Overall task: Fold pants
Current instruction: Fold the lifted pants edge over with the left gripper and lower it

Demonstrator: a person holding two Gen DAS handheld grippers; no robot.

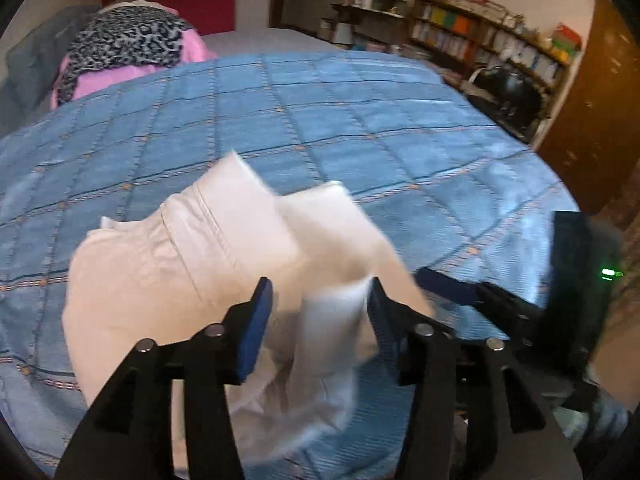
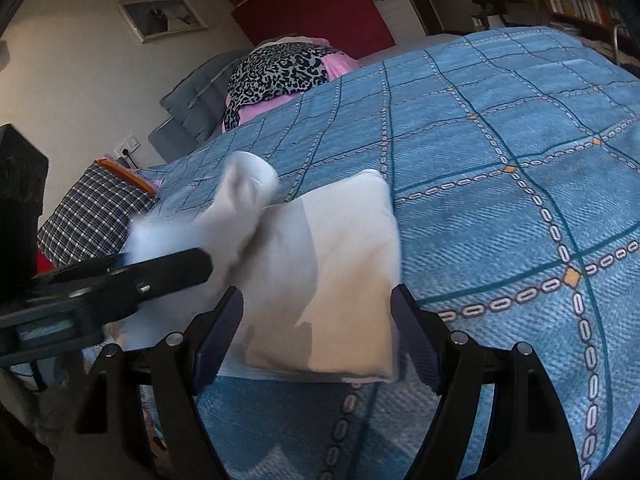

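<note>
1. The left tool stands part open over the near end of the white pants. A blurred fold of the cloth lies between its blue pads, but they do not press on it, so nothing is held. The right tool stands wide, its jaws on either side of the folded end of the pants with a clear gap at each pad; it holds nothing either.

2. The pants lie on the blue checked bedspread near the bed's front edge, partly folded: one flat, squared section on the right, and a looser bunched part on the left with a rolled end sticking up.

3. Risk at the pants: with both tools free, the loose upstanding roll could flop back and undo the fold. The cloth looks soft and light, so a pad brushing it on the way out may drag a layer with it.

4. Risk at the grasp: closing the left tool on the blurred fold could pinch several layers, or the bedspread beneath, and lift it all together.

5. Risk at the edge: the bundle sits close to the bed's near edge, so a pull that way could slide it off.

6. The leopard-print and pink clothes lie well apart and pose no danger.
</note>
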